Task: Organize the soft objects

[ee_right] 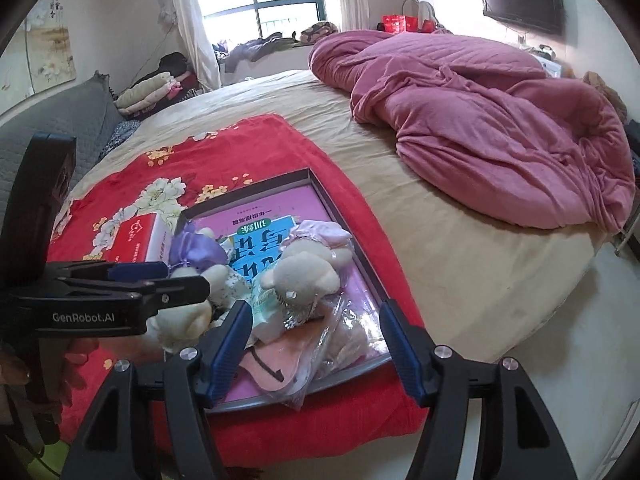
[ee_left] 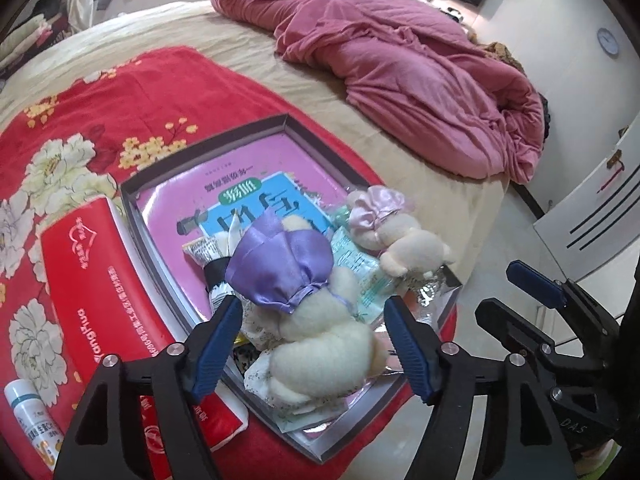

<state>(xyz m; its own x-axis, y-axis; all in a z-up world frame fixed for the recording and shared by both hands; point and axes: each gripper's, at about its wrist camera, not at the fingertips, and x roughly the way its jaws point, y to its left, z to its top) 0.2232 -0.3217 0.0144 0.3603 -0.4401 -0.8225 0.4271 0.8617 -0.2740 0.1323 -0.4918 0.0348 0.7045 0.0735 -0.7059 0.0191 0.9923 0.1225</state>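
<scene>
A cream plush bear in a purple satin dress [ee_left: 288,280] lies in a grey tray [ee_left: 208,148] on the bed, between the open fingers of my left gripper [ee_left: 314,312], not clamped. A second cream bear with a pink bonnet [ee_left: 394,228] lies behind it. In the right wrist view, the pink-bonnet bear [ee_right: 308,268] and the purple one [ee_right: 200,256] lie in the tray [ee_right: 352,248]. My right gripper [ee_right: 314,316] is open above a pink cloth in a clear bag [ee_right: 280,356]. The left gripper shows side-on [ee_right: 168,280].
The tray holds a pink book [ee_left: 240,172] and paper packets. A red tissue box [ee_left: 96,276] and a small white bottle [ee_left: 28,412] lie on the red floral blanket [ee_right: 248,148]. A crumpled pink duvet [ee_right: 500,120] covers the far bed. The floor lies right.
</scene>
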